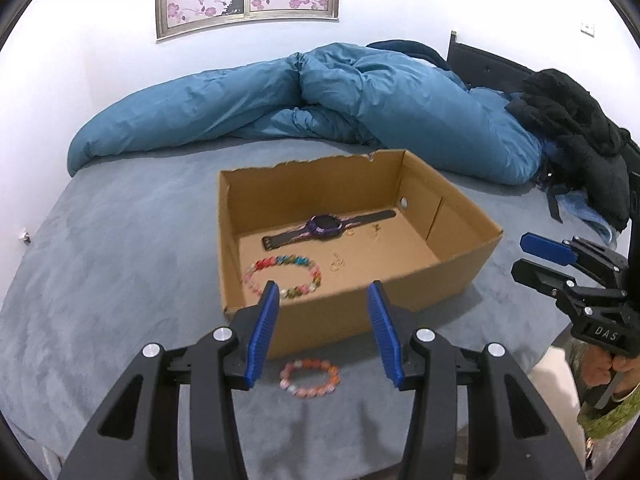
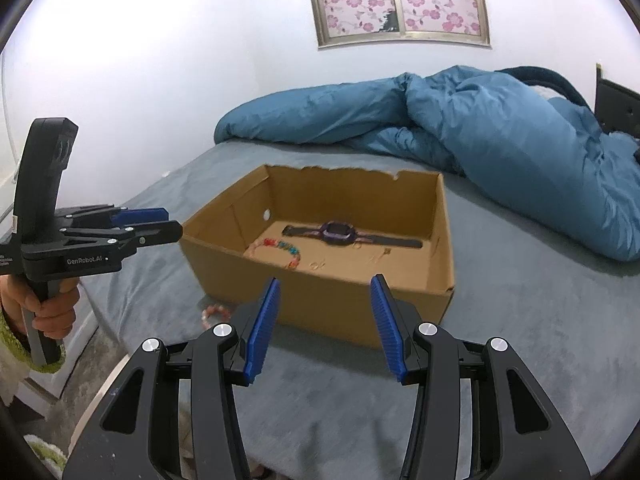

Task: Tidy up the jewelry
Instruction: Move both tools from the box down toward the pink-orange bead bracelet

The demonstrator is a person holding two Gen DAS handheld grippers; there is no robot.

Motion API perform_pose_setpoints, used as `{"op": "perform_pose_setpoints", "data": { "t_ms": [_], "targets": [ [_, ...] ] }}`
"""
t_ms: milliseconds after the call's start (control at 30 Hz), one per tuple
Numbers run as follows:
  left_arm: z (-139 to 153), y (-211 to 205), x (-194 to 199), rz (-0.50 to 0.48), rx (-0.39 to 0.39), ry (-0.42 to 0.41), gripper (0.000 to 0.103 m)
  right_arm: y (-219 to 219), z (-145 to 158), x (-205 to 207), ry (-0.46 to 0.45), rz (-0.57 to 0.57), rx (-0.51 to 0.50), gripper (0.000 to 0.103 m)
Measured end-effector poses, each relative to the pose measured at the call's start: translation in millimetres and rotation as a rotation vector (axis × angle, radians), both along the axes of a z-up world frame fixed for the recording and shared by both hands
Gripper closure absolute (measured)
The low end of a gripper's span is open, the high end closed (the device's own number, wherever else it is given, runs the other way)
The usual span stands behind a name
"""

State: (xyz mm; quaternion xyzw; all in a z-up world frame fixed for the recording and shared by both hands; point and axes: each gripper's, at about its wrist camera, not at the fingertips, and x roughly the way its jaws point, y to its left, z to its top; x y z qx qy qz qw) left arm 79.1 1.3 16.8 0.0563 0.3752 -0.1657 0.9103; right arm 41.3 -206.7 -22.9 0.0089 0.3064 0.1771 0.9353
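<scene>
Lying outside the cardboard box (image 1: 460, 256), pink-orange beaded bracelet (image 1: 310, 378), closed loop.

Tiny trinkets (image 1: 337, 263) in box (image 1: 460, 264) indistinct

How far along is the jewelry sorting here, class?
Done: the watch and multicolored bead bracelet lie inside the cardboard box. In hand: nothing; left gripper and right gripper are open. Left: the pink bead bracelet on the bed.
</scene>
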Motion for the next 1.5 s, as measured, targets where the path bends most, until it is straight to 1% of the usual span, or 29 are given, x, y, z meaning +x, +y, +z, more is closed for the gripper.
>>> {"op": "perform_pose_setpoints", "data": {
  "t_ms": [133,300,700,967,1100,1267,1367,1500],
  "targets": [
    [-11,8,-12,0.003,0.023,0.008,0.059,10,-9,-8,0.024,0.018,-0.008,0.058],
    [-25,16,-17,0.019,0.044,0.03,0.059,15,-17,-14,0.039,0.023,-0.016,0.058],
    [-46,39,-19,0.072,0.067,0.044,0.059,15,-19,-16,0.054,0.033,-0.001,0.058],
    [-57,49,-20,0.087,0.088,0.034,0.059,21,-23,-10,0.062,0.043,0.007,0.058],
    [-65,49,-20,0.081,0.104,0.026,0.059,20,-28,-8,0.075,0.047,0.012,0.058],
    [-74,47,-22,0.054,0.098,0.018,0.059,23,-35,-3,0.103,0.067,0.034,0.058],
    [-83,41,-22,0.016,0.093,0.02,0.059,30,-43,4,0.135,0.087,0.05,0.058],
    [-93,30,-18,-0.037,0.101,0.022,0.06,43,-52,14,0.164,0.124,0.067,0.063]
  ]
}}
